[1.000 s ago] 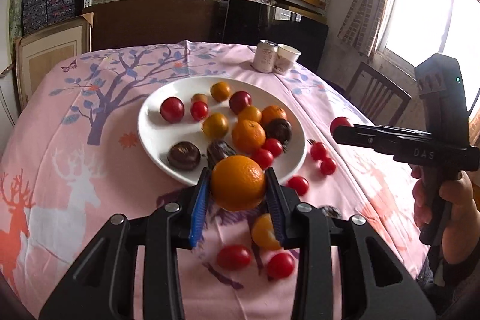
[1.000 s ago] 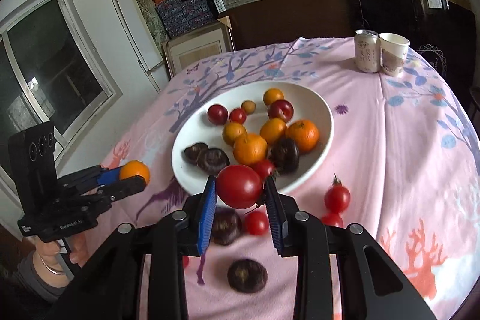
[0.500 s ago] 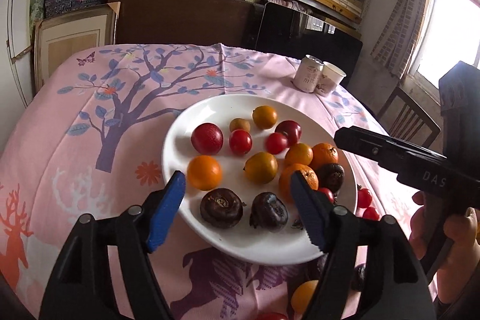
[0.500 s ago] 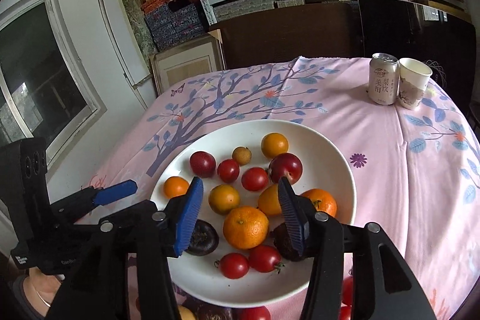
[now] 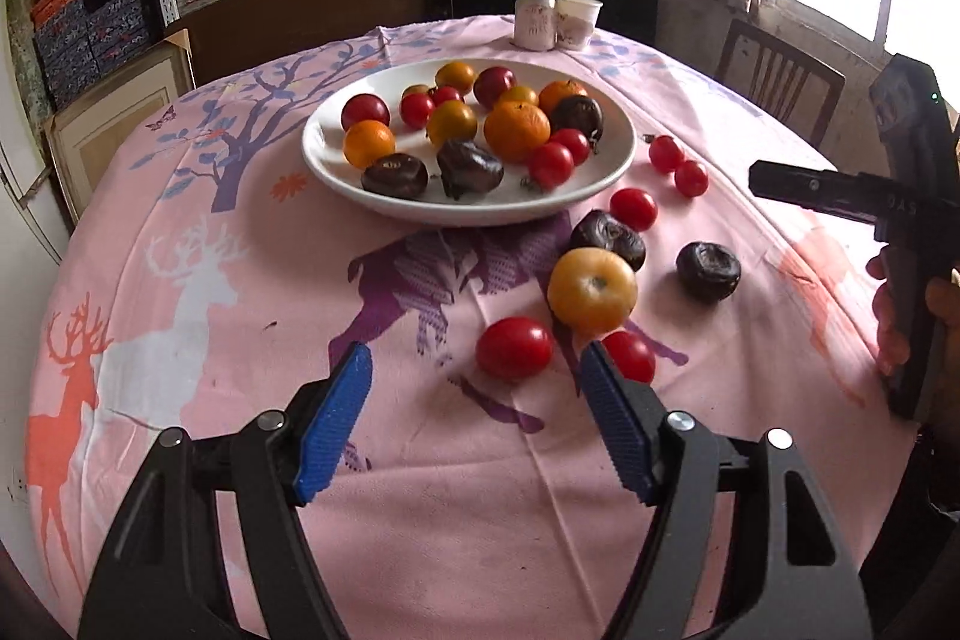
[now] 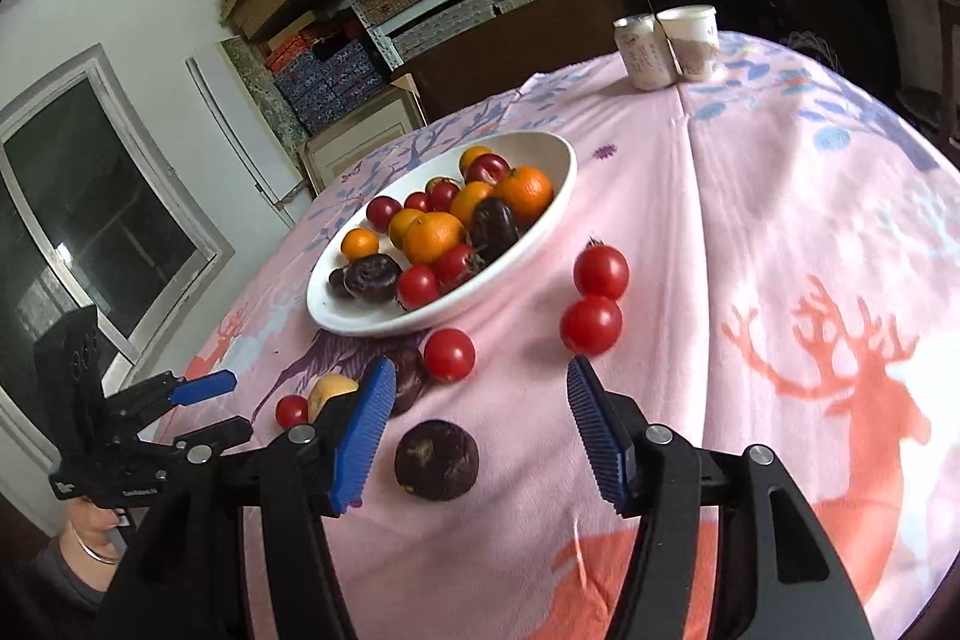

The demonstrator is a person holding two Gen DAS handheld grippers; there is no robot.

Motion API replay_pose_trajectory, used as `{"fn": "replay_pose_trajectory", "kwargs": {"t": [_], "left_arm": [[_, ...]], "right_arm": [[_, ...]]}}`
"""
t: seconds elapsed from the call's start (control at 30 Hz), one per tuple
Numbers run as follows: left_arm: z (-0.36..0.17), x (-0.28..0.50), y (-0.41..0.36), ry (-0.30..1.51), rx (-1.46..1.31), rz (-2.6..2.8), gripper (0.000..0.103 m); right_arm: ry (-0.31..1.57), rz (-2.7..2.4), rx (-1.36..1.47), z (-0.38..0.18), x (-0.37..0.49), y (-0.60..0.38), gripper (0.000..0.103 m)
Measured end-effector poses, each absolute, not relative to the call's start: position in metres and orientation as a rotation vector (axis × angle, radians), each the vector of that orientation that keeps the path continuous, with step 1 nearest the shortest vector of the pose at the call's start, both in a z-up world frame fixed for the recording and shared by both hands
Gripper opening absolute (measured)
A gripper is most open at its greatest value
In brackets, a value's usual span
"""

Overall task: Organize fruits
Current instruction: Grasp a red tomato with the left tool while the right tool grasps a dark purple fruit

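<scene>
A white plate (image 5: 336,172) on the pink tablecloth holds several oranges, red tomatoes and dark fruits. Loose fruit lies in front of it: a yellow-orange fruit (image 5: 591,289), two dark fruits (image 5: 607,238) and several red tomatoes. My left gripper (image 5: 474,364) is open with its jaws closing slightly. A red tomato (image 5: 514,347) lies just beyond its tips, untouched. My right gripper (image 6: 480,376) is open and its jaws are still opening. A dark fruit (image 6: 436,459) rests on the cloth between its fingers, clear of both pads. Two tomatoes (image 6: 591,323) lie just ahead.
A drink can (image 5: 535,20) and a paper cup (image 5: 577,21) stand at the table's far edge. A wooden chair (image 5: 780,82) is at the right by a bright window. Shelves of boxes fill the back wall. A hand holds the other gripper's handle (image 5: 918,292).
The left gripper let go of its orange and the right gripper its tomato, both now on the plate. Both opened, pulled back from the plate and sank toward the loose fruit.
</scene>
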State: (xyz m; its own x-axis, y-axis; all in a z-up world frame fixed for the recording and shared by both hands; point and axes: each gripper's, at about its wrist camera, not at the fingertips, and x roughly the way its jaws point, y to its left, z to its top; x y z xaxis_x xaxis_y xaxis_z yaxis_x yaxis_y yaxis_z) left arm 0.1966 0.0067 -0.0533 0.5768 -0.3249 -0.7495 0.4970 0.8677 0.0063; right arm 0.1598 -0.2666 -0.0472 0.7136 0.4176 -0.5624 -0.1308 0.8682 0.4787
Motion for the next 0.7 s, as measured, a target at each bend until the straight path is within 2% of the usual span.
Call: {"fn": "replay_pose_trajectory", "kwargs": {"t": [0.03,0.17,0.23,0.33,0.4,0.5,0.7], "left_arm": [[-0.057,0.198,0.006,0.841,0.220,-0.493,0.061],[-0.069,0.206,-0.007,0.865,0.250,-0.506,0.058],[-0.079,0.215,-0.013,0.899,0.248,-0.506,0.043],[-0.080,0.221,-0.018,0.904,0.227,-0.526,0.032],[-0.080,0.220,-0.021,0.897,0.221,-0.544,0.032],[-0.075,0.216,-0.020,0.872,0.209,-0.547,0.032],[-0.063,0.201,-0.009,0.836,0.165,-0.550,0.032]], "right_arm": [[0.704,0.313,0.448,-0.047,0.158,-0.270,0.060],[0.715,0.312,0.429,-0.049,0.155,-0.266,0.060],[0.717,0.316,0.398,-0.047,0.152,-0.261,0.060],[0.727,0.320,0.336,-0.045,0.147,-0.252,0.060],[0.744,0.324,0.298,-0.046,0.146,-0.247,0.060],[0.783,0.333,0.248,-0.047,0.146,-0.237,0.053],[0.845,0.359,0.135,-0.053,0.149,-0.212,0.053]]}}
